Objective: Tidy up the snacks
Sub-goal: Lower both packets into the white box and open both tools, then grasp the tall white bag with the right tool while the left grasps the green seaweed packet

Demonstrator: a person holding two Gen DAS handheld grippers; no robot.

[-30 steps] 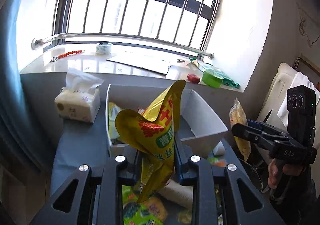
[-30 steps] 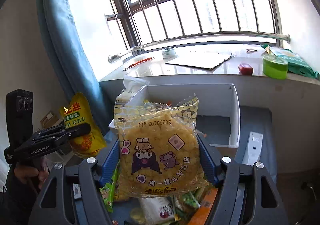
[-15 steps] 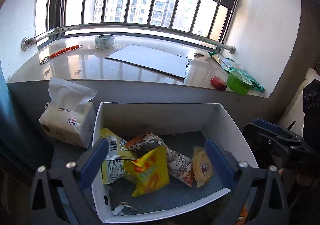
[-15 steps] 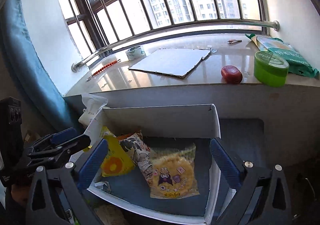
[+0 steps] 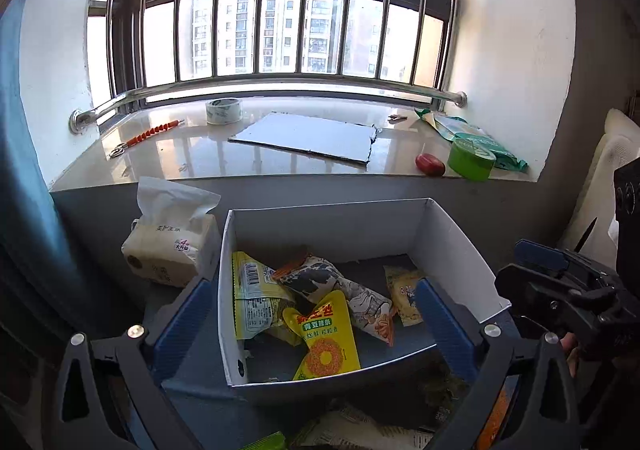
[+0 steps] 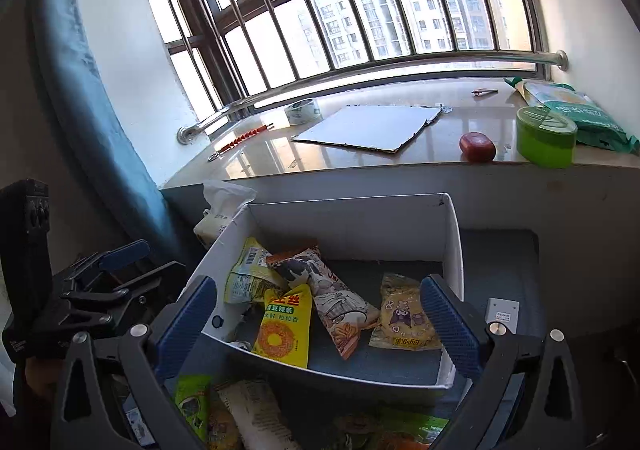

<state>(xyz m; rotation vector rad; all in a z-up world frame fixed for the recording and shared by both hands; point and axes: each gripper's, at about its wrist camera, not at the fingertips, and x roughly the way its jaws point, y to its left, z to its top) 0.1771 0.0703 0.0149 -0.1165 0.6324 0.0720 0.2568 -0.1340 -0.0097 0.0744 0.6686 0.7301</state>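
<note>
A white box [image 5: 456, 246] [image 6: 452, 242] on the dark table holds several snack bags. Among them are a yellow bag with green label [image 5: 326, 334] [image 6: 284, 330], a pale yellow cartoon bag [image 5: 402, 298] [image 6: 402, 314] and a patterned bag [image 5: 340, 290] [image 6: 332, 298]. My left gripper [image 5: 312, 314] is open and empty above the box's near side. My right gripper [image 6: 316, 314] is open and empty over the box. Each gripper shows in the other's view, the right [image 5: 560, 290] and the left [image 6: 104, 290]. More loose snack bags [image 6: 224, 410] lie in front of the box.
A tissue pack [image 5: 168, 246] stands left of the box. The windowsill behind holds a tape roll [image 5: 223, 111], a grey board [image 5: 308, 136], a red item [image 5: 430, 164] and a green tub [image 5: 471, 159]. A white remote [image 6: 500, 314] lies right of the box. A blue curtain [image 6: 100, 122] hangs left.
Both grippers opened and let go of their bags: the yellow green-label bag and the cartoon bag now lie in the box. Both grippers have drawn back slightly.
</note>
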